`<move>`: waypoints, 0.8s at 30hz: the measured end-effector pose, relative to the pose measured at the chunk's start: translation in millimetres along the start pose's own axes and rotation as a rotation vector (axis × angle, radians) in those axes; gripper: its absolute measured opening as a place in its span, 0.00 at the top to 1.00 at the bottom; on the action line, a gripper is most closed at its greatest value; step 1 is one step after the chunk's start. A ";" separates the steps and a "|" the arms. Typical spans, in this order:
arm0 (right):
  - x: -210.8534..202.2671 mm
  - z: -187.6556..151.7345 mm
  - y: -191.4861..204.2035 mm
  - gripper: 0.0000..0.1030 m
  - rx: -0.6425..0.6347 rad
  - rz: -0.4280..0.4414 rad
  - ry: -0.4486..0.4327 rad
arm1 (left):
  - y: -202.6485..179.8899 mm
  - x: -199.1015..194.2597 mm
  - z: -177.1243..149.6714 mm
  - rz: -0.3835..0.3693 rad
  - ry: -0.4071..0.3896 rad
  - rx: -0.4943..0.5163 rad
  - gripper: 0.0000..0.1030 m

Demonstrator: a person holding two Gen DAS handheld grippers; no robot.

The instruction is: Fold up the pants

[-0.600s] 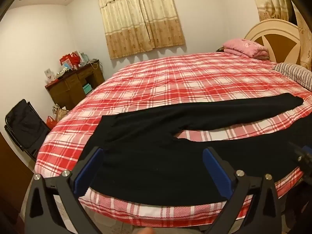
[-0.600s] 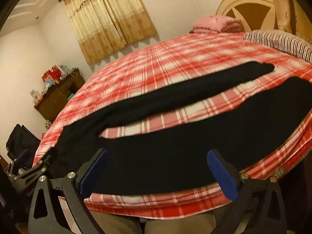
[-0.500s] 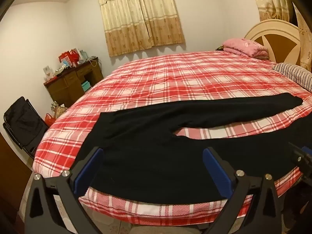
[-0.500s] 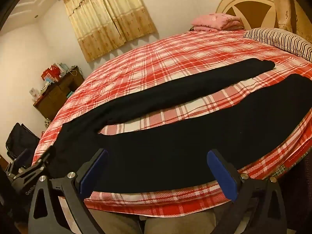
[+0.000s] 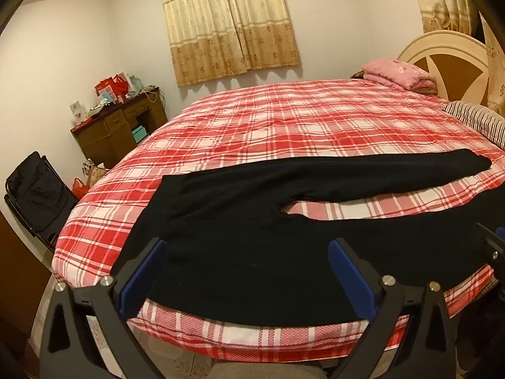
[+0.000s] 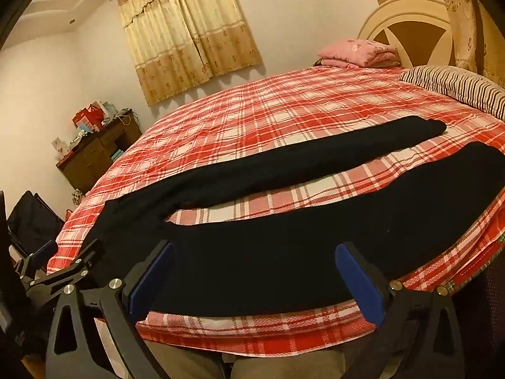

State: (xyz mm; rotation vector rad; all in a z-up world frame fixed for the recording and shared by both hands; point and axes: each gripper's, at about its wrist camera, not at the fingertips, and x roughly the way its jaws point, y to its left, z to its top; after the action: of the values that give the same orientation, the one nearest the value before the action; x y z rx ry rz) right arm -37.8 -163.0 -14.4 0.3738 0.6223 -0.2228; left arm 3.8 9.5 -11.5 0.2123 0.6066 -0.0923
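Note:
Black pants [image 5: 252,237] lie flat on the red plaid bed [image 5: 284,126], waist to the left, the two legs spread apart toward the right. They also show in the right wrist view [image 6: 284,252]. My left gripper [image 5: 246,271] is open and empty, held above the near bed edge in front of the waist and near leg. My right gripper [image 6: 252,274] is open and empty, above the near leg at the bed's front edge. The left gripper's side [image 6: 60,271] shows at the left of the right wrist view.
A folded pink blanket [image 5: 397,72] and a striped pillow [image 5: 476,120] lie by the headboard [image 5: 448,63] at the far right. A wooden desk [image 5: 116,129] with clutter and a black folding chair [image 5: 38,192] stand left of the bed.
Both grippers have risen and pulled back a little from the bed, so more of the bed and pants shows. Both stay open and the pants have not moved.

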 end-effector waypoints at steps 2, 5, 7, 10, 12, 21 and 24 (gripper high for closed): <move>-0.6 -1.8 0.9 0.01 -0.004 -0.001 -0.001 | -1.6 -0.4 -0.4 0.003 0.000 0.005 0.00; 0.4 -1.9 2.3 0.01 -0.009 -0.004 0.001 | -2.4 -0.5 -0.3 0.004 0.002 0.006 0.00; -0.1 -2.3 3.2 0.01 -0.010 -0.004 0.002 | -2.2 -0.5 -0.8 0.002 0.003 0.004 0.00; -0.2 -3.2 3.2 0.01 -0.011 -0.004 0.005 | -2.2 -0.4 -0.8 0.002 0.004 0.005 0.00; -0.1 -3.4 3.7 0.01 -0.013 -0.004 0.006 | -2.2 -0.2 -1.6 0.002 0.006 0.004 0.00; 0.7 -4.1 3.9 0.01 -0.011 -0.007 0.014 | 1.2 2.9 -2.7 0.002 0.018 0.003 0.00; 0.8 -4.0 3.9 0.01 -0.012 -0.009 0.014 | 1.5 3.5 -2.4 0.004 0.021 0.004 0.00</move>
State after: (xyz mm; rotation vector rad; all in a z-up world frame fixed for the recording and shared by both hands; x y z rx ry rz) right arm -38.0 -157.9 -16.8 0.3613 0.6390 -0.2249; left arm 5.6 11.4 -15.2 0.2181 0.6267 -0.0877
